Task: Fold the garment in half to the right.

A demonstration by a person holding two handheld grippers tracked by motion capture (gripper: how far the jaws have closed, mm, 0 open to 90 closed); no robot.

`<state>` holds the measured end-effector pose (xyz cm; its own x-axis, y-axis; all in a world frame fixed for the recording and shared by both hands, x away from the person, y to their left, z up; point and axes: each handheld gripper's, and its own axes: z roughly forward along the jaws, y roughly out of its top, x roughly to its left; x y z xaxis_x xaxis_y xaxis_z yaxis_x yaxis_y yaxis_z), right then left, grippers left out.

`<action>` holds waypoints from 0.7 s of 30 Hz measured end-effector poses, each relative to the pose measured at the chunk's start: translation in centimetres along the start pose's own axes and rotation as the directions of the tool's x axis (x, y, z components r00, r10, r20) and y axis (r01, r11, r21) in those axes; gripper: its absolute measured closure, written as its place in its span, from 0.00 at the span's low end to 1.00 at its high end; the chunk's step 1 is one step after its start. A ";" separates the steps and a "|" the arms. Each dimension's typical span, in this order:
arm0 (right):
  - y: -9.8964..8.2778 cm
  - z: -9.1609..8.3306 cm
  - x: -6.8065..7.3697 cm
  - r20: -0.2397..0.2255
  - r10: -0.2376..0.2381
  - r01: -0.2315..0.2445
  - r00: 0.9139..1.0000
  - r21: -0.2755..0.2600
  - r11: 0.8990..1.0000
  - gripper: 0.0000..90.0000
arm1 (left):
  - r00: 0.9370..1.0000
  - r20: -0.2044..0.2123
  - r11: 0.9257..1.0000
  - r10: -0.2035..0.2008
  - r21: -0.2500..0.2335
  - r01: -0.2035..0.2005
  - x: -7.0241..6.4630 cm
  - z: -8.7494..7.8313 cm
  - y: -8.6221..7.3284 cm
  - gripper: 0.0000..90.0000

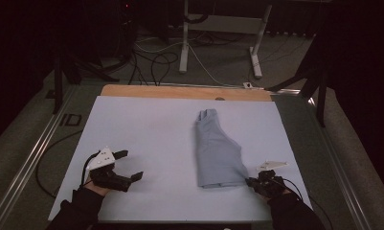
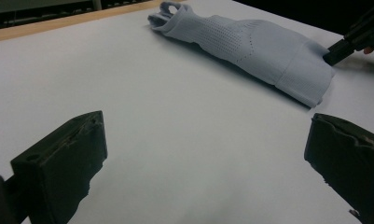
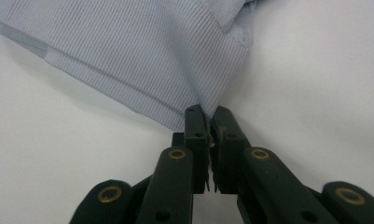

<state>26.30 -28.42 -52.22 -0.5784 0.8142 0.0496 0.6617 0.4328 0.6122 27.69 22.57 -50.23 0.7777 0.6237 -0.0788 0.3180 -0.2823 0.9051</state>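
Observation:
A folded pale blue garment (image 1: 217, 151) lies lengthwise on the white table cover, right of centre; its perforated knit shows in the left gripper view (image 2: 254, 51). My right gripper (image 1: 251, 181) is shut on the garment's near right corner (image 3: 208, 95), the ribbed hem pinched between the jaws (image 3: 208, 114). My left gripper (image 1: 131, 165) rests at the near left of the table, open, with nothing between its fingers (image 2: 63, 158). From the left gripper view the right gripper (image 2: 343, 46) touches the hem corner at the far right.
The white cover (image 1: 146, 129) spreads over a wooden table whose far edge (image 1: 180, 91) is bare. Beyond it stand white table legs (image 1: 184, 43) and loose cables (image 1: 156, 62) on the floor. A metal rail (image 1: 31, 153) runs along the left.

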 end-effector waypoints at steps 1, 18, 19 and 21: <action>0.0 0.0 0.1 0.006 -0.006 0.006 1.000 0.002 1.000 0.96 | 1.000 0.000 1.000 0.004 0.003 -0.004 0.0 0.0 0.0 0.00; 0.9 -1.1 0.2 -0.063 0.028 -0.033 0.998 -0.091 0.995 0.46 | 1.000 0.004 1.000 0.004 -0.002 -0.004 -0.1 -0.1 0.1 0.00; 1.1 -1.3 0.2 -0.071 0.028 -0.036 0.997 -0.106 0.994 0.42 | 1.000 0.004 1.000 0.002 -0.004 -0.002 -0.1 -0.1 0.1 0.00; 1.5 -1.5 0.3 -0.087 0.021 -0.033 0.996 -0.133 0.991 0.36 | 1.000 0.004 1.000 0.008 -0.002 -0.008 -0.1 -0.1 0.1 0.00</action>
<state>26.39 -28.08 -50.11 -0.6036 0.7865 0.1309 0.6108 0.3507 0.7098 27.57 22.54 -50.05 0.7826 0.6182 -0.0733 0.3108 -0.2859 0.9065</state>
